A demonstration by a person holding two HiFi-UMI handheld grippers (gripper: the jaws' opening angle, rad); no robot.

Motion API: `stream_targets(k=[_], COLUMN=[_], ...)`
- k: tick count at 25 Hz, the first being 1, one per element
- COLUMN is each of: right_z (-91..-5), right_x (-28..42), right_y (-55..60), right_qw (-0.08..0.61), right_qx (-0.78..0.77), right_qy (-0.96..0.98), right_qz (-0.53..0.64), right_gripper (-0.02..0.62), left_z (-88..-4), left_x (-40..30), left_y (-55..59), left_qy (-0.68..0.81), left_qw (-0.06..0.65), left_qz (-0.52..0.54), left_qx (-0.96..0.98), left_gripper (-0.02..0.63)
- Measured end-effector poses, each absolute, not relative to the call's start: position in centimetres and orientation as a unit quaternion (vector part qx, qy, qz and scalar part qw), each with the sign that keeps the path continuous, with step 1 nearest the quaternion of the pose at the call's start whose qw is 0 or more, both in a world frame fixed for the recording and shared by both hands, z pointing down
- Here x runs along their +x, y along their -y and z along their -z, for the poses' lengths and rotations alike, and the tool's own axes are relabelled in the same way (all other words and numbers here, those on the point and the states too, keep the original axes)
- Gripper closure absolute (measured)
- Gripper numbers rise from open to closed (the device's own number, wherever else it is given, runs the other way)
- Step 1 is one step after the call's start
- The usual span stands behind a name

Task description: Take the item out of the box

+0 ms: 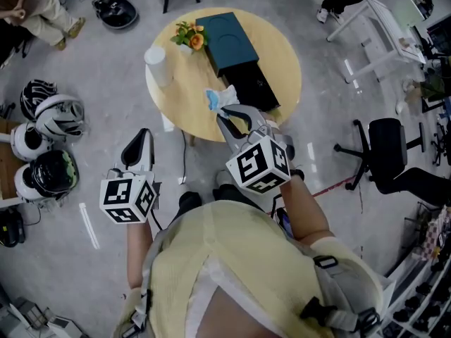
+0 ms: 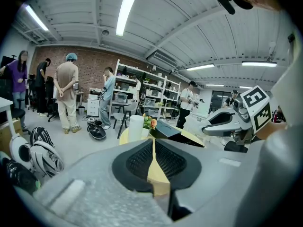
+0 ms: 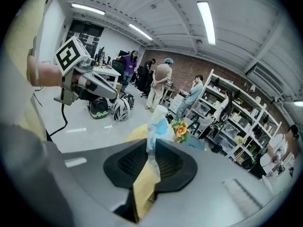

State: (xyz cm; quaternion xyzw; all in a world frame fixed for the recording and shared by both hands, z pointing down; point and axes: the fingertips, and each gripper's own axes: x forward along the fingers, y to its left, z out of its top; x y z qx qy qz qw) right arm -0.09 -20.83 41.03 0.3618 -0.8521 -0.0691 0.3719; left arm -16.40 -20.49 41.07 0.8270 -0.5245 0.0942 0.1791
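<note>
Teal box (image 1: 229,42), blue-white item (image 1: 218,98), yellow table (image 1: 280,51)

Workshop lab: brick wall (image 2: 92,60), stocked shelving (image 2: 144,86), helmets (image 1: 55,118), office chair (image 1: 389,146).

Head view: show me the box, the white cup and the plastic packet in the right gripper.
box (image 1: 227,39), head view, on its teal lid.
white cup (image 1: 161,69), head view, on its side wall.
plastic packet (image 1: 215,101), head view, on its blue part.

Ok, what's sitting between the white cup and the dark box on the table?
A small bunch of orange flowers, close against the dark box and apart from the white cup. The head view shows it.
</note>
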Motion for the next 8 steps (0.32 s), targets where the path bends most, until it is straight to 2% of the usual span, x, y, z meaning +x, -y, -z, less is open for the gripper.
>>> stream_targets(k=[8], right_z=[-40.61], right_x=[0.13], right_y=[20.49], right_qw=[0.367], right_qx=[0.355], right_qy=[0.857], right_qz=[0.072], right_gripper=[0.543], left_z=[-40.49], left_x=[-15.55], left_y=[20.13], left_qy=[0.518], left_qw=[0.178], left_qz=[-0.089], left_qx=[0.832], left_gripper=[0.589])
